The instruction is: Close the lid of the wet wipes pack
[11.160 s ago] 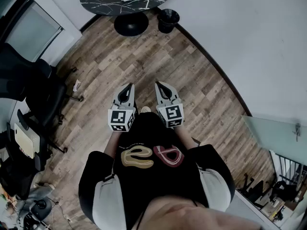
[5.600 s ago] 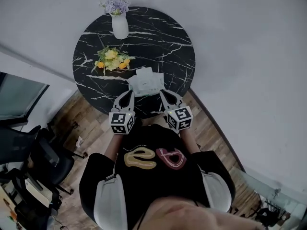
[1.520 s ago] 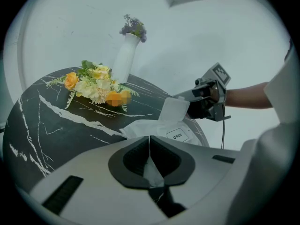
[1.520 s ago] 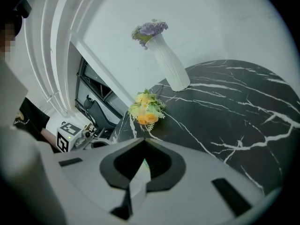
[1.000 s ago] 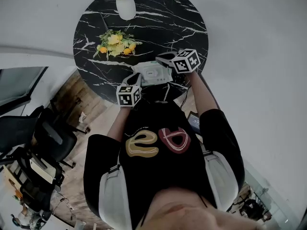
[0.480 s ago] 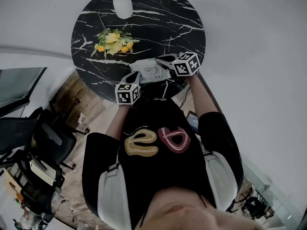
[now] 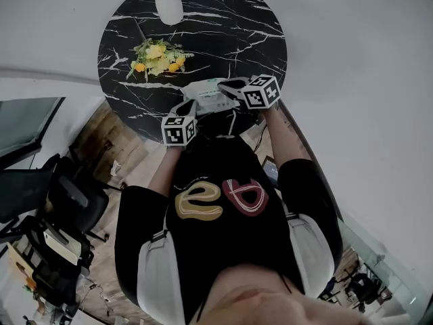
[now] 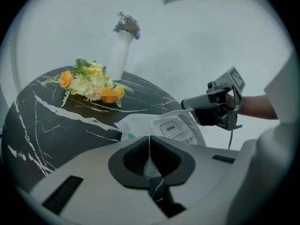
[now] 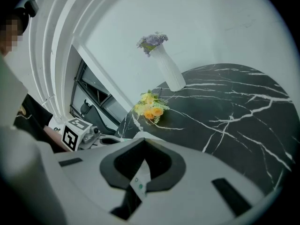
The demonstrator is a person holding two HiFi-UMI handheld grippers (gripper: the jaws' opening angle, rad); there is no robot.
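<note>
The white wet wipes pack (image 7: 210, 95) lies near the front edge of the round black marble table (image 7: 230, 19). In the left gripper view its top (image 8: 161, 128) bears an OPEN label. My left gripper (image 8: 149, 138) is shut, with the pack's near edge pinched between its jaws. It shows at the pack's left (image 7: 191, 104) in the head view. My right gripper (image 9: 144, 142) is shut on a thin white flap with green dots. It reaches in from the pack's right side (image 7: 228, 84), and that flap (image 8: 174, 112) is held slightly raised.
A white vase (image 7: 168, 5) with purple flowers stands at the table's far side, and a yellow bouquet (image 7: 157, 56) lies left of the pack. A white wall curves behind the table. Dark office chairs (image 7: 61, 195) stand on the wooden floor to the left.
The person walked up to the table earlier. Over the last second the right gripper shifted slightly left over the pack's right side. The left gripper stayed at the near edge.
</note>
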